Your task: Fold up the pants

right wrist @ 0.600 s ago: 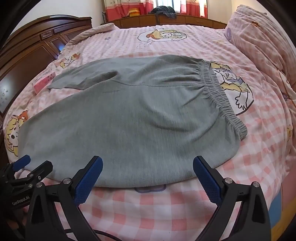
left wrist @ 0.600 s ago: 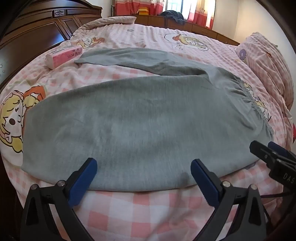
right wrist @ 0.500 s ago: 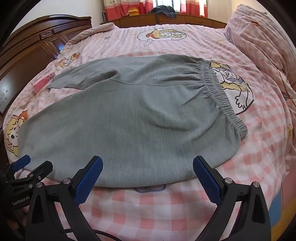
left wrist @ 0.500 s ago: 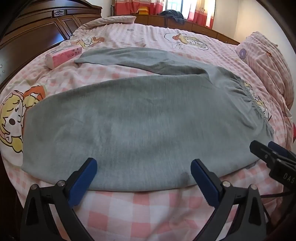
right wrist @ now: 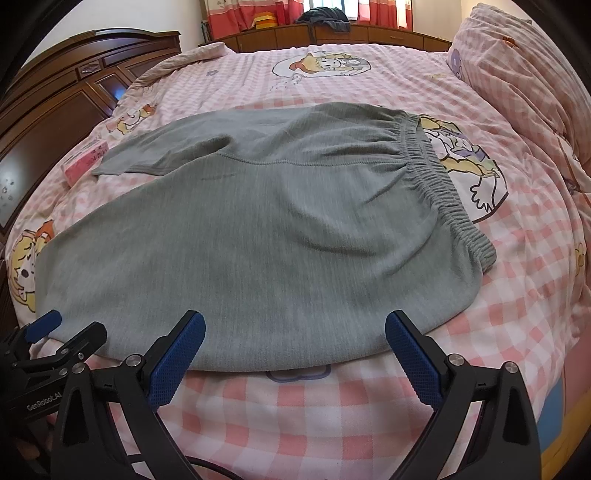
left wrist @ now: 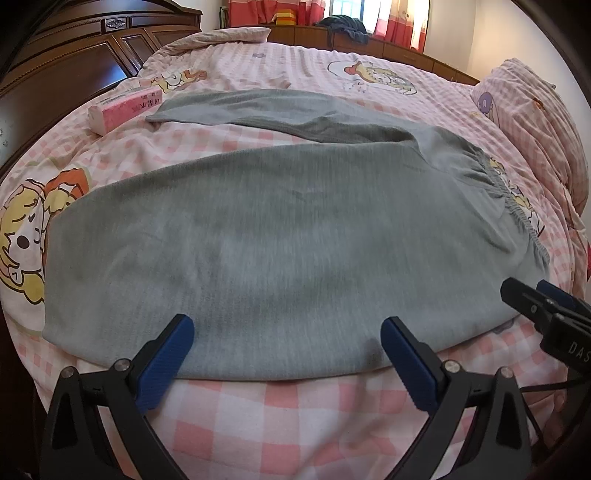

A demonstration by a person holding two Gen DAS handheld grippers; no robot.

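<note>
Left wrist view shows us a bed (left wrist: 295, 417) under a pink checked cartoon cover, with grey pants (left wrist: 280, 236) spread flat across it, waistband to the right and legs to the left. Our left gripper (left wrist: 286, 345) and right gripper (right wrist: 293, 338) hang spread wide at the pants' near edge, holding nothing. A pink packet (left wrist: 123, 109) lies just beside the far leg's cuff.

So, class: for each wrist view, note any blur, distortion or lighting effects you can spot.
Left wrist view: the grey pants look slightly smeared, fisheye bends the bed, dark corners. Right wrist view: sharper, the waistband gathers read clearly, same curved edges, bright daylight from the far window.
</note>
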